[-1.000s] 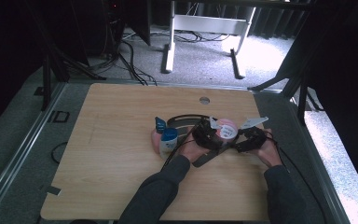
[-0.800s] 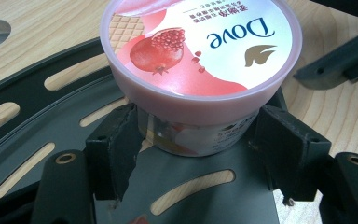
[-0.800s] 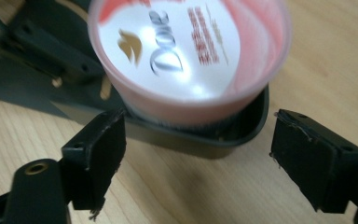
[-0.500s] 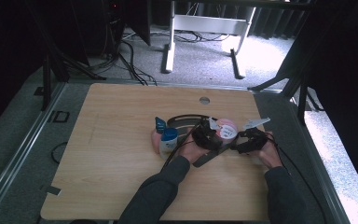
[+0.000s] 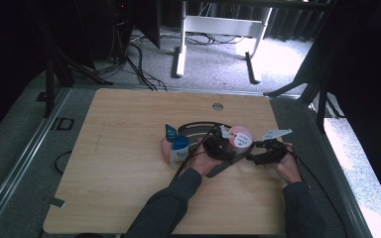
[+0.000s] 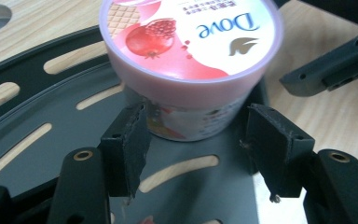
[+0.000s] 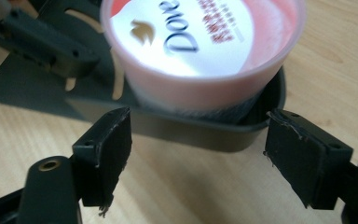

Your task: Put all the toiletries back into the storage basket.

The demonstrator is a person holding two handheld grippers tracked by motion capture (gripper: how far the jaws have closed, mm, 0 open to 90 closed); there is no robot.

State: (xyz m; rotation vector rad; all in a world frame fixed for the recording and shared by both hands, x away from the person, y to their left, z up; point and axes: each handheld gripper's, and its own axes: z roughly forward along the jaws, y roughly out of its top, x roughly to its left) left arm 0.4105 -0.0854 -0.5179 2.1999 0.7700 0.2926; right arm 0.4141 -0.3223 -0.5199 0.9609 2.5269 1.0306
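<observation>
A pink Dove tub with a pomegranate lid stands on the near end of a dark slotted tray at the table's middle right. In the left gripper view the tub is just ahead of my left gripper, which is open, its pads level with the tub's base on either side. My left gripper comes at it from the tub's left. My right gripper is at the tub's right, open. In its own view the right gripper hovers over bare wood short of the tray's rim, and the tub rises behind.
Left of the tray stand a white bottle with a blue cap, a pink item and a small blue item. A round hole is in the tabletop near the far edge. Cables trail from both grippers toward the front edge.
</observation>
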